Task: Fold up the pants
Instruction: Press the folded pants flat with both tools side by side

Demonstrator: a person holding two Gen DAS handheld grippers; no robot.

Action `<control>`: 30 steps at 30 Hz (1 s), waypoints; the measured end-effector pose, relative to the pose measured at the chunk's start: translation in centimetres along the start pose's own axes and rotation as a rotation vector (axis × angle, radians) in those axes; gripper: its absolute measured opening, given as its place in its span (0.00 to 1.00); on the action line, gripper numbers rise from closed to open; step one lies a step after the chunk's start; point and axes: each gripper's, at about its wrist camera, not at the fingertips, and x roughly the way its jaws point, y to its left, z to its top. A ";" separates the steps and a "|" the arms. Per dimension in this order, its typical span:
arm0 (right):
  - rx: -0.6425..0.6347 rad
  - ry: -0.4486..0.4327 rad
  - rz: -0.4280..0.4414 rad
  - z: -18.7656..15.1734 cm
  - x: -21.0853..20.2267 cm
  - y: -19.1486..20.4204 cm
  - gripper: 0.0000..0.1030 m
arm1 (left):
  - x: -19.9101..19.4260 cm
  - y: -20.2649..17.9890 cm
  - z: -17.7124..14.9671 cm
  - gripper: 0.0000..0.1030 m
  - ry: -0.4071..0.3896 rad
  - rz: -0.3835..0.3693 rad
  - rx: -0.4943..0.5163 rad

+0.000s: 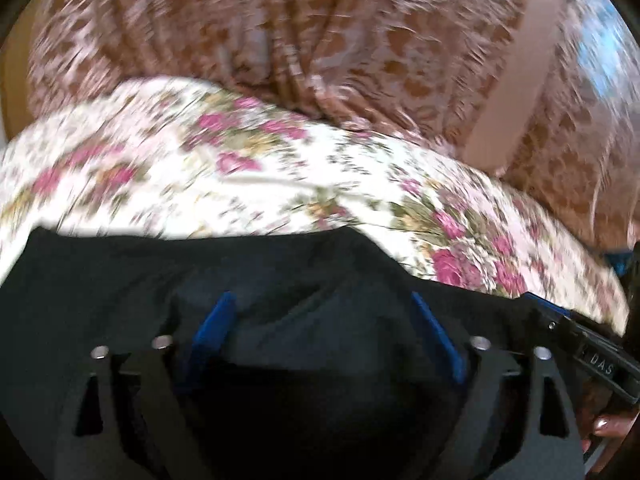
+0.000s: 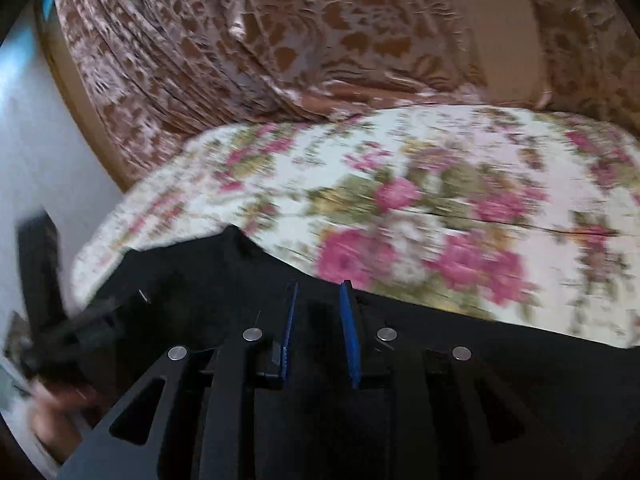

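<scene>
Now the black pants (image 1: pixel 280 280) lie at the near edge of the floral bedspread (image 1: pixel 240 168). Left gripper (image 1: pixel 326 308) is spread over the cloth; right gripper (image 2: pixel 320 292) nearly pressed together, pinch unclear. Advice: seize both corners evenly. Count: one pants, two grippers, one curtain (image 2: pixel 240 40).

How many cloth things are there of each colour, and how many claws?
Black pants: 1
Flowery white and pink bedsheet: 1
Brown patterned curtain: 1
Claws, left claw and right claw: 2
Total: 5
</scene>
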 end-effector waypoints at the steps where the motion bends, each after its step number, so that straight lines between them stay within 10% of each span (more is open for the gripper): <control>1: -0.014 0.006 -0.028 -0.3 0.0 -0.2 0.20 | 0.8 -0.6 0.3 0.60 0.027 -0.004 0.027; 4: -0.035 0.027 -0.096 -1.4 -0.2 -1.3 0.20 | 3.4 -0.9 0.7 0.42 0.114 -0.009 0.030; 21: 0.025 -0.029 -0.034 -2.7 1.1 -3.3 0.20 | 6.0 0.3 1.1 0.45 0.078 -0.059 -0.018; 30: 0.145 -0.134 -0.022 -4.7 -3.7 -4.7 0.42 | 3.5 0.5 -0.1 0.71 0.009 -0.087 -0.012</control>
